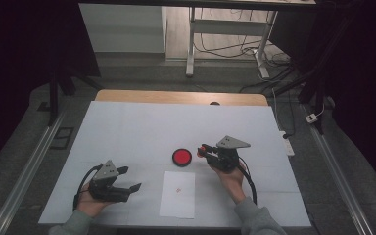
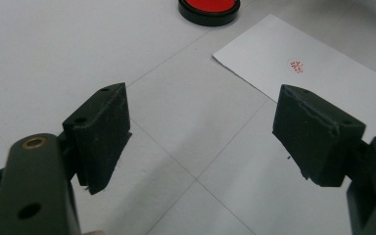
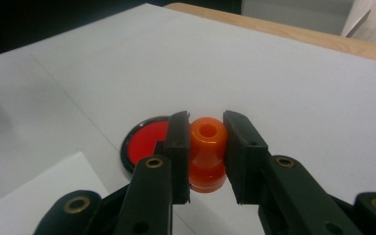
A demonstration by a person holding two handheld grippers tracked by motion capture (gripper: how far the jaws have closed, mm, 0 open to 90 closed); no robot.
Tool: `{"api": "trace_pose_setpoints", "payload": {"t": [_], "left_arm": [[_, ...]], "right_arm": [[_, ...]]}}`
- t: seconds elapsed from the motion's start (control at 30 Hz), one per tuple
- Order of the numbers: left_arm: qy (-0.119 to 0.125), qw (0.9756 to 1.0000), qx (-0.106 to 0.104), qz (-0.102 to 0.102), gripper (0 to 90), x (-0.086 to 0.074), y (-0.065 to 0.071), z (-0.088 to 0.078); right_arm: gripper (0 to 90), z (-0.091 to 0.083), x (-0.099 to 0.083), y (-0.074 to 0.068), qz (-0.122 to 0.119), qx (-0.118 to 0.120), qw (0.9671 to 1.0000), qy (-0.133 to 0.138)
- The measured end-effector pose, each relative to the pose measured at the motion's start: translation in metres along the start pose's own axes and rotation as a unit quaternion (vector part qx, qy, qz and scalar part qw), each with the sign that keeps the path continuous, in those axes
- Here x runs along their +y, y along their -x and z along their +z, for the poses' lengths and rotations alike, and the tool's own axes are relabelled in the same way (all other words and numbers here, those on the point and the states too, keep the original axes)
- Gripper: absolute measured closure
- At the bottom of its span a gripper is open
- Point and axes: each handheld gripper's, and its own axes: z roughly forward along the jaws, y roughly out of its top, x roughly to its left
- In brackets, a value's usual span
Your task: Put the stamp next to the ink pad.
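White covering spreads over the table point(image 1: 127, 127) in the high view, where your right gripper point(image 1: 204, 149) carries an orange stamp point(image 1: 201, 148) just right of the round ink pad point(image 1: 181, 157) with its red fill, above the paper sheet point(image 1: 177, 194). Your left gripper view shows the left gripper point(image 2: 200, 132) spread wide with nothing between its jaws, the ink pad point(image 2: 209, 9) and the sheet point(image 2: 313, 78) with a red mark point(image 2: 296, 66) beyond. Your right gripper view shows the jaws clamped on the stamp point(image 3: 207, 152), just beside the ink pad point(image 3: 144, 142).

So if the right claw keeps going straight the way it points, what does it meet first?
Probably the red ink pad, just ahead and below the orange stamp that the right claw holds; depth is hard to judge.
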Motion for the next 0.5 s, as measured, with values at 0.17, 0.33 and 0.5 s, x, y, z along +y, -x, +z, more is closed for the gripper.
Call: {"api": "trace_pose_setpoints", "payload": {"t": [0.17,0.33,0.5], "left_arm": [[-0.003,1.0,0.0,0.0,22.0,0.0,0.0,0.001],[-0.007,1.0,-0.002,0.001,21.8,0.0,0.0,0.002],[-0.008,1.0,-0.004,0.0,21.7,-0.001,-0.001,0.002]], "right_arm": [[72.6,0.008,-0.003,0.005,-0.006,-0.01,0.9998,-0.017],[72.6,0.016,-0.007,0.009,-0.001,-0.01,0.9996,-0.027],[72.5,0.023,-0.01,0.009,-0.003,-0.01,0.9992,-0.038]]}}
